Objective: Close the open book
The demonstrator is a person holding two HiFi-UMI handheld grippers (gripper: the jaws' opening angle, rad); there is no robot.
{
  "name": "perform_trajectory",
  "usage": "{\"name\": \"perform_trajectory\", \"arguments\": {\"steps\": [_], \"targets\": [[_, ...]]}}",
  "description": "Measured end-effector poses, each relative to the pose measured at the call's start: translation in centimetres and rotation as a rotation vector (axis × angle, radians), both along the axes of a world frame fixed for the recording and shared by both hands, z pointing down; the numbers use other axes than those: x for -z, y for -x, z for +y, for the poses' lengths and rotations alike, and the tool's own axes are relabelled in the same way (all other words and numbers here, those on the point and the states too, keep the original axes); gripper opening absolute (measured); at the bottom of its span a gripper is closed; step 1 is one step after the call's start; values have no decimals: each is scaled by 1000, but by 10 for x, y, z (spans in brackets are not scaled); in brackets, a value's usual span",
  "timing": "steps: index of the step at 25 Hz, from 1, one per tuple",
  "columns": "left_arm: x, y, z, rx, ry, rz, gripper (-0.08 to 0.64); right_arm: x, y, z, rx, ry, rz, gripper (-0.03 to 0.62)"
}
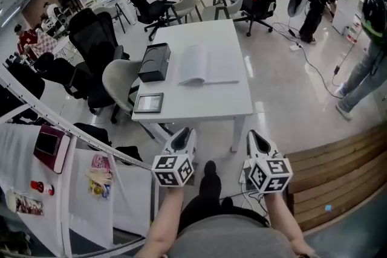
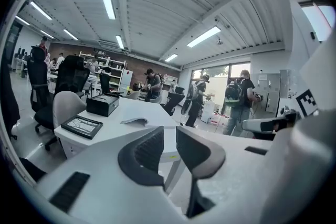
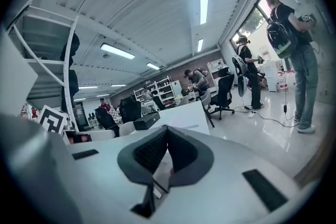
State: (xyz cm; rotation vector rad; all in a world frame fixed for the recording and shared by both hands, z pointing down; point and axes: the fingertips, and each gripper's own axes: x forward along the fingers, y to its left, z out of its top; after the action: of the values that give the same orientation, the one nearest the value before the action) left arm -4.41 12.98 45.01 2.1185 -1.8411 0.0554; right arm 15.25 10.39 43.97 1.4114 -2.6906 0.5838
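The open book lies flat on the white table, its pages white, right of the table's middle. The left gripper view shows the book low on the tabletop, well beyond the jaws. Both grippers hang in front of the table's near edge, short of it and apart from the book. My left gripper is open by a narrow gap with nothing between its fingers. My right gripper is shut, its fingertips meeting on nothing.
A black box and a dark framed tablet sit on the table's left side. A grey chair and black office chairs stand left of it. A white rack is at my left, several people at the far right.
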Motion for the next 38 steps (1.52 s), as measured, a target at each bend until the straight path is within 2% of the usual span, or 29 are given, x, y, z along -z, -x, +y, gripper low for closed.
{"name": "perform_trajectory", "arguments": {"steps": [14, 21, 29, 38], "targets": [[-21, 38, -101, -26, 49, 52, 123, -4, 35, -89, -39, 24, 12, 5], [-32, 66, -156, -50, 85, 57, 140, -3, 70, -143, -53, 34, 19, 5], [-41, 98, -212, -76, 103, 106, 143, -5, 110, -202, -81, 40, 28, 5], [-53, 106, -249, -120, 138, 121, 146, -5, 122, -230, -125, 50, 43, 5]]}}
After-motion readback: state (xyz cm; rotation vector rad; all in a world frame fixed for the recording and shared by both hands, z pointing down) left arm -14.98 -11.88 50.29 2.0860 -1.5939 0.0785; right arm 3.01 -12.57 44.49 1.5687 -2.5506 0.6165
